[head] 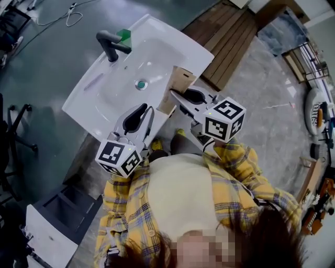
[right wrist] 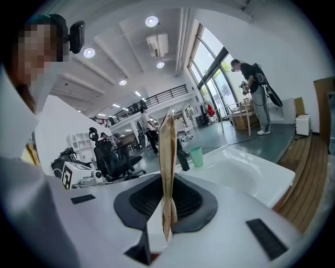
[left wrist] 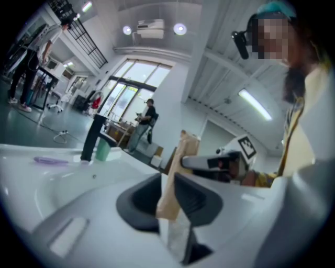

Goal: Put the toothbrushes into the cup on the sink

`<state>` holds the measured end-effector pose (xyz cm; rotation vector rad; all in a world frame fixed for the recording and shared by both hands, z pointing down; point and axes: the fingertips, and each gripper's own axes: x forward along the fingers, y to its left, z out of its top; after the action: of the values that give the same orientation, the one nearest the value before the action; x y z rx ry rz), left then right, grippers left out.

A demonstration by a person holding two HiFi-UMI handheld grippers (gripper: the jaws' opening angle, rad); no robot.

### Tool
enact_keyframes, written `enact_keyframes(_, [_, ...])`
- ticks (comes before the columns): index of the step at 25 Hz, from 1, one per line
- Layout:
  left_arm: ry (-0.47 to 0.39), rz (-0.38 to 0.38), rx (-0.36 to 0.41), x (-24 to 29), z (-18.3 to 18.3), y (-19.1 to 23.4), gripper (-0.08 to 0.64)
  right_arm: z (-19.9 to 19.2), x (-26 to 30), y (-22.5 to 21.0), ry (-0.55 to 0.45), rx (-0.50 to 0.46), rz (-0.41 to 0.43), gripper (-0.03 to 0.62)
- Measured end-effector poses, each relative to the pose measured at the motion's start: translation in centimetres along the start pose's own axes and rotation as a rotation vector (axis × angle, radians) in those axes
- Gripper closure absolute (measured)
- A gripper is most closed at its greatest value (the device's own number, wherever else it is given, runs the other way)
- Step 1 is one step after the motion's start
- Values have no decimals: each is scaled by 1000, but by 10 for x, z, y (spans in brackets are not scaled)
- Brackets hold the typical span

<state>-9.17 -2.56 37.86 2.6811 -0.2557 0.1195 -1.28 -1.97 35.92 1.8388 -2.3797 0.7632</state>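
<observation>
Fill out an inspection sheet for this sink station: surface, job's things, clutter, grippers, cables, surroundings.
Surface: white sink with a black faucet.
Job's things: green cup upright beside the faucet; one purple toothbrush lying on the sink's ledge, outside the cup.
Clutter: brown paper packet held up over the sink's near edge.
Grippers: right gripper shut on the paper packet; left gripper has the packet between its jaws, but whether the pads press on it is unclear.
Cables: one cable looped on the floor beyond the sink.
Surroundings: office chair, wooden decking, people standing in the background.
</observation>
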Motion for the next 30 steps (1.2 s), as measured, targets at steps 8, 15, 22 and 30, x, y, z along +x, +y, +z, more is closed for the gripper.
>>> enact_keyframes(8, [-42,138,-31,-5,1,19,499,13,32,-6,49,-58,121,541])
enact_keyframes(15, [-35,220,-6,40,10,21,483,30,42,-28,96,-90,253,541])
enact_keyframes(22, [-69,326,-8,74,25,26,482,51,50,-55,128,-116,376,541])
enact_keyframes(30, [-72,419,12,96,32,30,482,62,60,-76,148,-71,488,541])
